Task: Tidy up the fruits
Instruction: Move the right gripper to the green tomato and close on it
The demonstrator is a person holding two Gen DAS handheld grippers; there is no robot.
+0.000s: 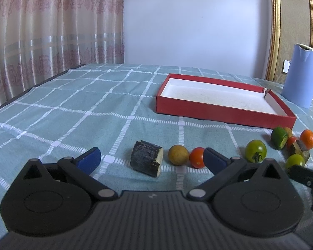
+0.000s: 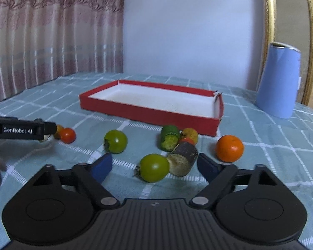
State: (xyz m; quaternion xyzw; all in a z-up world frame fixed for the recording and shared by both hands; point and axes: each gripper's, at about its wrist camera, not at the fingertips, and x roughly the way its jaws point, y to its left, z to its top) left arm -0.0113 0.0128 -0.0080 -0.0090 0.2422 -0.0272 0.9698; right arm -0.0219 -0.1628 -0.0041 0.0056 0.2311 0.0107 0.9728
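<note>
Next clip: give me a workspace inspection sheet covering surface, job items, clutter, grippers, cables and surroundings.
Surface: table under a teal checked cloth.
Job's things: red tray, nothing in it; on the cloth in front of it lie two green tomatoes, red tomatoes, an orange, a yellow fruit, a green cut piece and dark cut pieces.
Clutter: blue jug right of the tray.
Grippers: left gripper open, holding nothing; right gripper open, holding nothing.
Cables: nothing seen.
Surroundings: curtain, white wall, gold frame.
</note>
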